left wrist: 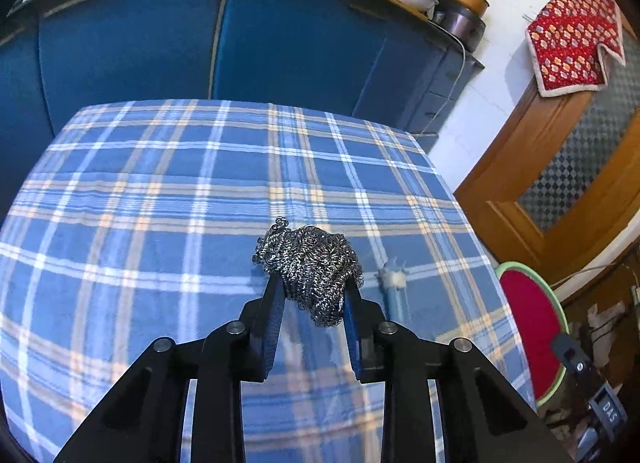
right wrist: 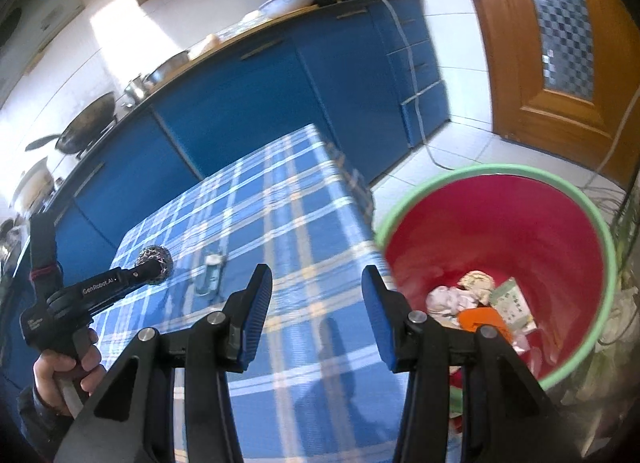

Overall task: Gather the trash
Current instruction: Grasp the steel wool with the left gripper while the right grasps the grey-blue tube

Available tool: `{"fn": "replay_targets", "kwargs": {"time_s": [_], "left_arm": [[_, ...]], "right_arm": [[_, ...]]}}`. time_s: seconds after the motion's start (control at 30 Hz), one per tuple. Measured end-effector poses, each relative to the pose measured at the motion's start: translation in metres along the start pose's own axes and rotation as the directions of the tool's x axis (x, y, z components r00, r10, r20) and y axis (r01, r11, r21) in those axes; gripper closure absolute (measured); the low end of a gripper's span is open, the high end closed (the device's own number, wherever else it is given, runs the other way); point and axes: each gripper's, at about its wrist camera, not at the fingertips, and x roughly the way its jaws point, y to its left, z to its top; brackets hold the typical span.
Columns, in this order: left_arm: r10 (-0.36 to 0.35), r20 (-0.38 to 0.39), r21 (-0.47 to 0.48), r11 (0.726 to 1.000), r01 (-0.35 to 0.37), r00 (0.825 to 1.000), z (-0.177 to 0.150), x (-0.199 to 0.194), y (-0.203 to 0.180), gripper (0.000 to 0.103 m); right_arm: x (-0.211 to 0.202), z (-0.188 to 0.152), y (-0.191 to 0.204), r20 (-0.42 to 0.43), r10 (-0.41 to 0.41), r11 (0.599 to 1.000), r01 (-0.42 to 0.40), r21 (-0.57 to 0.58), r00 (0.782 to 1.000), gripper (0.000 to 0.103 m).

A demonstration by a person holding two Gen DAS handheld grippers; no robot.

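Note:
My left gripper [left wrist: 313, 283] is shut on a steel wool scrubber [left wrist: 312, 267], a grey metal ball squeezed between its blue pads and lifted just above the blue plaid tablecloth [left wrist: 160, 203]. The right wrist view shows the same scrubber [right wrist: 154, 263] at the tip of that gripper, which a hand [right wrist: 68, 375] holds. A small pale blue tube with a white end [left wrist: 394, 287] lies on the cloth to the right of the scrubber. My right gripper [right wrist: 316, 271] stands open with nothing between its fingers, over the table's edge beside a red bin [right wrist: 500, 223] with a green rim.
Inside the bin lie crumpled paper [right wrist: 452, 299], an orange piece [right wrist: 480, 319] and a green-white packet [right wrist: 514, 303]. Blue cabinets [left wrist: 132, 47] with pots and appliances on top stand behind the table. A wooden door [right wrist: 560, 63] is at the right; the bin [left wrist: 528, 323] sits on the floor beside the table.

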Motion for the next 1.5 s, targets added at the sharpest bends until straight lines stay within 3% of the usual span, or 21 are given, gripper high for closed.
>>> {"fn": "replay_targets", "kwargs": {"time_s": [0.6, 1.0, 1.1, 1.2, 1.27, 1.5], "left_arm": [[0.049, 0.012, -0.019, 0.999, -0.049, 0.999, -0.022, -0.019, 0.04, 0.074], [0.045, 0.014, -0.026, 0.999, -0.044, 0.999, -0.026, -0.019, 0.048, 0.074], [0.043, 0.01, -0.021, 0.999, -0.043, 0.999, -0.028, -0.018, 0.046, 0.074], [0.043, 0.009, -0.017, 0.999, -0.043, 0.999, -0.028, -0.017, 0.044, 0.074], [0.043, 0.009, -0.013, 0.999, -0.043, 0.999, -0.029, -0.018, 0.043, 0.074], [0.036, 0.013, 0.013, 0.999, -0.036, 0.999, -0.03, -0.022, 0.031, 0.074]], "right_arm": [[0.062, -0.023, 0.095, -0.145, 0.086, 0.982, -0.108, -0.154, 0.986, 0.054], [0.104, -0.028, 0.109, -0.203, 0.064, 0.988, -0.091, -0.126, 0.977, 0.055], [0.106, -0.026, 0.108, -0.198, 0.067, 0.989, -0.091, -0.115, 0.978, 0.057], [0.11, -0.024, 0.108, -0.194, 0.059, 0.99, -0.082, -0.113, 0.979, 0.068], [0.112, -0.024, 0.107, -0.198, 0.055, 0.99, -0.079, -0.118, 0.979, 0.083], [0.099, -0.025, 0.105, -0.177, 0.078, 0.987, -0.101, -0.123, 0.981, 0.083]]}}
